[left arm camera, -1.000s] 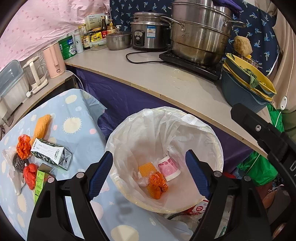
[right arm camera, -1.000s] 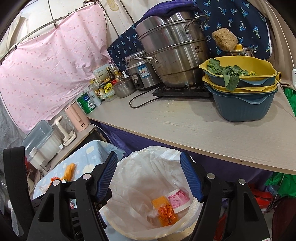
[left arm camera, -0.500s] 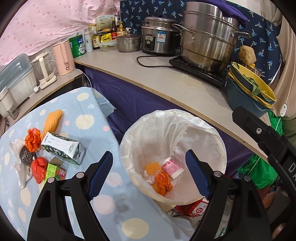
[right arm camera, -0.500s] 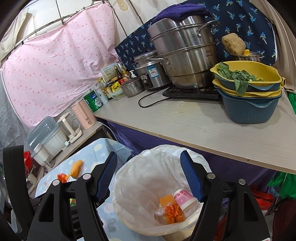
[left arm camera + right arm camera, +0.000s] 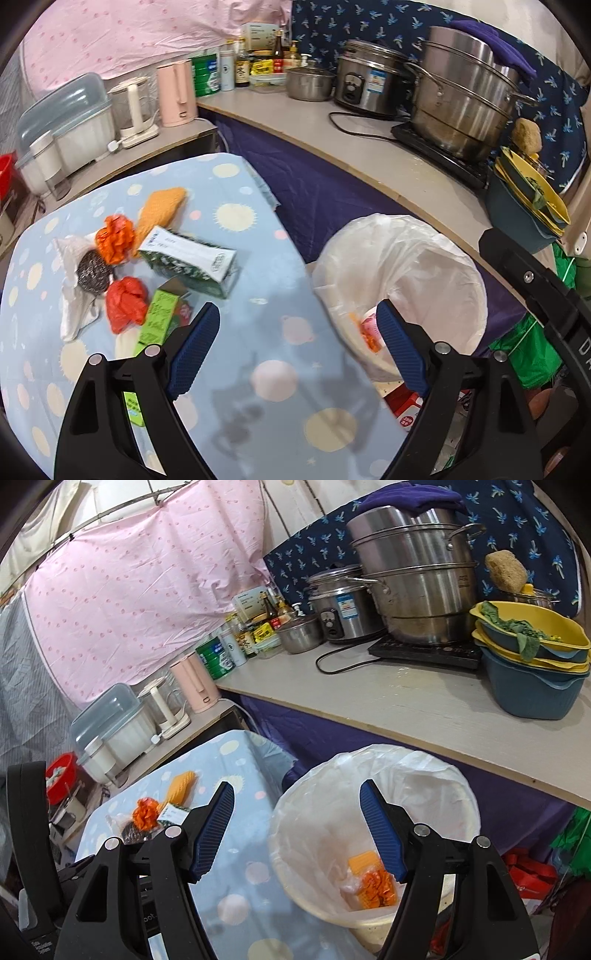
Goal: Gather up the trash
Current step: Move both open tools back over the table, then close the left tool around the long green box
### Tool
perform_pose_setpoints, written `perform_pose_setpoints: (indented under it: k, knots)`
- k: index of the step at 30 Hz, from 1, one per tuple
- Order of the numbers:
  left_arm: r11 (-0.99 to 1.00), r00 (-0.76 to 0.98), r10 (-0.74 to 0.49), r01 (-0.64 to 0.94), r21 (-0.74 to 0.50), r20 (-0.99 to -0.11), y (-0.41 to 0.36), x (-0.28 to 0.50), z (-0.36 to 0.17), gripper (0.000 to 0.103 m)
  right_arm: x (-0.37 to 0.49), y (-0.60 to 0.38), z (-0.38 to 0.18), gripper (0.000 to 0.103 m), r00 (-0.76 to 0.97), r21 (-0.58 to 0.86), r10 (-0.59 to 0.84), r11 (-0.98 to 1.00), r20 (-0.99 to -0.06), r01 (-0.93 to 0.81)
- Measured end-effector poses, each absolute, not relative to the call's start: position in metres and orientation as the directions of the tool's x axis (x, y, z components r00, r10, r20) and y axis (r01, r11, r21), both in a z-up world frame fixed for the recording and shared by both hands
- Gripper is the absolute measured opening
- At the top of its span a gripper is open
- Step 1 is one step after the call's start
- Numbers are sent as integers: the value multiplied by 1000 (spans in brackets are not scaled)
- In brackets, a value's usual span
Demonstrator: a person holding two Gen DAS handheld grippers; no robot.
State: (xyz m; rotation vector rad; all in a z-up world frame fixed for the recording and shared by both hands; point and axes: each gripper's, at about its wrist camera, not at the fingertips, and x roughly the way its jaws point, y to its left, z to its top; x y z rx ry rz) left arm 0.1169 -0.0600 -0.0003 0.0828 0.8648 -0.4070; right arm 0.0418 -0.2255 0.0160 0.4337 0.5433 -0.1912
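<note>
I take the bin (image 5: pixel 402 273) as my landmark: it stands off the desk's (image 5: pixel 236 369) right edge, lined with a white bag, and in the right wrist view it already holds an orange wrapper (image 5: pixel 376 886) and a yellow scrap (image 5: pixel 364 860) at the bottom. The rest of the trash lies on the desk well to the left of the bin, all of it bunched together, and that is my main worry. The green-and-white carton (image 5: pixel 188 260) is the biggest piece and it partly overlaps the orange knitted cloth (image 5: pixel 160 208); if I come down on it carelessly I expect to drag the cloth along or shove the cluster further from the bin. The white crumpled paper (image 5: pixel 74 306) sits under the steel scourer (image 5: pixel 94 271), so lifting one could tip the other off the desk edge. The small green box (image 5: pixel 159 317) is just beside the left tongs (image 5: pixel 291 350), whose jaws have just been opening and stand wide apart with nothing between them; the red wad (image 5: pixel 125 302) touches that box and could roll away. The right tongs (image 5: pixel 297 834) are also apart and empty, hanging over the gap between desk and bin. A light wrapper such as the orange crumple (image 5: pixel 114 238) could slip from the pads on the way over and fall short of the bin, to the floor.
</note>
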Motion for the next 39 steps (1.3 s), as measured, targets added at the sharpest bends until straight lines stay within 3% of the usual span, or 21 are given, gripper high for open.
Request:
perform_pose_setpoints:
  k: [17,32,35,39]
  knots:
    - [972,580,-200,217,-87,-790,33,129,-36,86,65,-145,-3,68,804,315,38,930,-593,188]
    - [982,537,-140,183,-48,-832,57,138,-83,86,80,-118,-22,68,766,302,78,940,-639,156]
    - [982,529,-140,185,-48,-837,58,142,-90,83,82,-116,-26,68,758,300,81,941,-647,156]
    - [980,510,-153,187,-64,-847,60,147,-99,72,87,-113,-31,68,749,299,86,942,-657,154]
